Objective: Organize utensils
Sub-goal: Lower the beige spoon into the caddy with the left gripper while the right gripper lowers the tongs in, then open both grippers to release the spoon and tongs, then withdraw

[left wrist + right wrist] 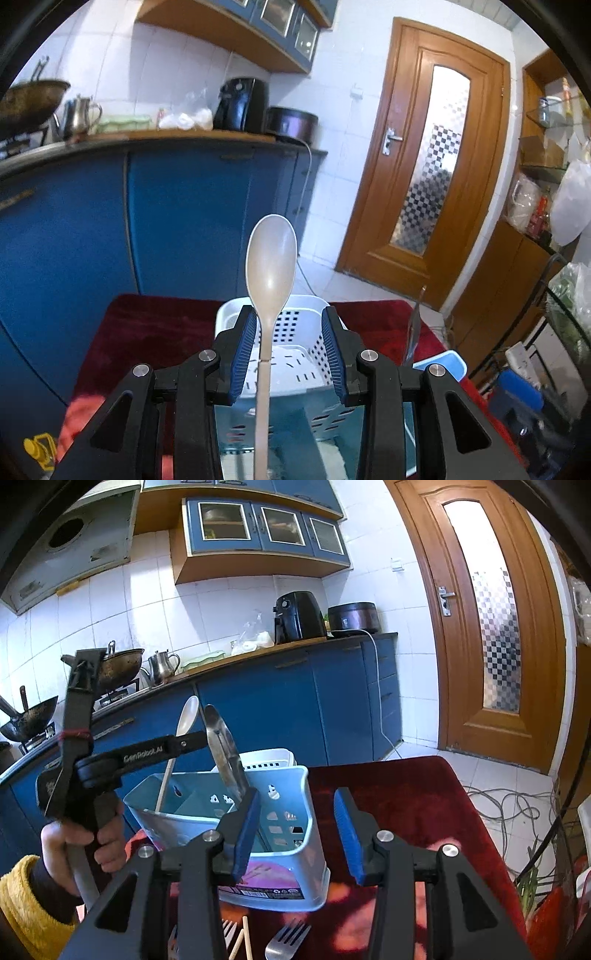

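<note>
done: spoon (271, 266) and knife (225, 753) stand in blue caddy (295, 867) | left gripper (288, 354) and right gripper (297, 834): jaws apart, empty | left: 2 forks (286, 939), chopsticks (242, 941) near on red cloth (399, 797)

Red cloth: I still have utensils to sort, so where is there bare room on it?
Bare red cloth lies right of the blue caddy, toward the door side. It is crowded in front of the caddy, where a fork and chopsticks lie, and behind it stands the white basket.

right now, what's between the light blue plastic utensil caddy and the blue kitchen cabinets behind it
a white perforated plastic basket, just behind the caddy on the dark red cloth, short of the cabinets; both wrist views show it
</note>
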### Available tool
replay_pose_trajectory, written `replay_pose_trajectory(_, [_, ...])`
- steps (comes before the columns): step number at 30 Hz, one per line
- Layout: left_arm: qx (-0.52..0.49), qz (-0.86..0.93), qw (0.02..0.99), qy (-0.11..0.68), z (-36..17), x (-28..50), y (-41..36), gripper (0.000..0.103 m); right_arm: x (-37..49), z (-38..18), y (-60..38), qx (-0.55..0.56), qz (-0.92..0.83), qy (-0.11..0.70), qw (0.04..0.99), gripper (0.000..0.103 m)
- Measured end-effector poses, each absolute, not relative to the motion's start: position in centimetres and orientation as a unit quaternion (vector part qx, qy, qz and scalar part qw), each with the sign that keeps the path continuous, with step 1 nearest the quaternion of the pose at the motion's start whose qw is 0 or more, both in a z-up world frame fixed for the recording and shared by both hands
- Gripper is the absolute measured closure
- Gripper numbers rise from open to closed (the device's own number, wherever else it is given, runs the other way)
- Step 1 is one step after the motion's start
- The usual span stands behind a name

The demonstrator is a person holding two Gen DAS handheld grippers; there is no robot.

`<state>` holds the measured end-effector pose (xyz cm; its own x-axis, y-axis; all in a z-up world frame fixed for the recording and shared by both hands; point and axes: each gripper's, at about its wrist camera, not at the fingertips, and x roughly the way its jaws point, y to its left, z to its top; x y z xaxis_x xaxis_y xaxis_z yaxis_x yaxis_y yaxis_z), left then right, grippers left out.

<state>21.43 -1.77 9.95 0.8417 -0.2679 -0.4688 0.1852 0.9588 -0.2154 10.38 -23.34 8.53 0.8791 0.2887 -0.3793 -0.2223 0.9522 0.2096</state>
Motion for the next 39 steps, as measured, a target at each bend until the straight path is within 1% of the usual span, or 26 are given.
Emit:
replay_pose_trajectory(2, [-0.086,-0.123,0.953,0.264,9.9,21.9,-1.8,0.066,10.3,8.5,-23.6,0.084,0.132,0.206,0.966,0.058])
replay_pose_trajectory(4, [-0.089,-0.128,0.951,0.268,9.7,22.1,-1.8,0.079,10.3,8.4,-23.8,0.088,0.132,0.204,0.966,0.058])
replay_pose_trajectory(5, [-0.087,-0.127,0.951,0.269,9.6,22.1,-1.8,0.092,10.3,8.4,-23.9,0.089,0.133,0.204,0.966,0.058])
replay_pose_trajectory(6, [-0.086,-0.128,0.951,0.269,9.6,22.1,-1.8,0.096,10.3,8.5,-23.9,0.091,0.134,0.203,0.966,0.058])
replay_pose_trajectory(7, [-0.087,-0.13,0.951,0.267,9.6,22.1,-1.7,0.097,10.2,8.4,-23.9,0.091,0.135,0.202,0.966,0.058])
replay_pose_trajectory(13, [-0.099,-0.126,0.962,0.221,10.4,20.3,-1.2,0.097,10.1,8.1,-23.7,0.087,0.137,0.204,0.966,0.058])
replay_pose_trajectory(16, [-0.079,-0.101,0.972,0.196,10.5,19.3,-1.3,0.097,10.1,8.0,-23.5,0.085,0.139,0.207,0.965,0.058])
replay_pose_trajectory(20, [-0.06,-0.099,0.971,0.208,9.6,18.8,-1.5,0.097,10.2,7.8,-23.5,0.087,0.138,0.212,0.963,0.058])
replay_pose_trajectory(23, [-0.063,-0.102,0.966,0.228,8.7,18.8,-1.4,0.097,10.1,7.8,-23.4,0.089,0.139,0.214,0.963,0.054])
replay_pose_trajectory(26, [-0.058,-0.099,0.967,0.228,8.7,18.3,-1.4,0.092,10.1,8.0,-23.1,0.088,0.138,0.214,0.963,0.054])
replay_pose_trajectory(28, [-0.055,-0.1,0.966,0.233,8.8,18.0,-1.4,0.085,9.9,8.1,-23.2,0.089,0.139,0.214,0.963,0.052])
replay_pose_trajectory(30, [-0.054,-0.101,0.965,0.234,9.0,17.6,-1.3,0.073,9.7,8.3,-23.1,0.092,0.141,0.212,0.963,0.05])
replay_pose_trajectory(32, [-0.053,-0.099,0.967,0.23,9.3,17.0,-1.2,0.071,9.3,8.5,-23.1,0.094,0.141,0.21,0.963,0.049])
replay_pose_trajectory(39, [-0.049,-0.09,0.966,0.237,10.4,15.0,-0.6,0.07,7.9,9.1,-22.7,0.099,0.143,0.211,0.962,0.046])
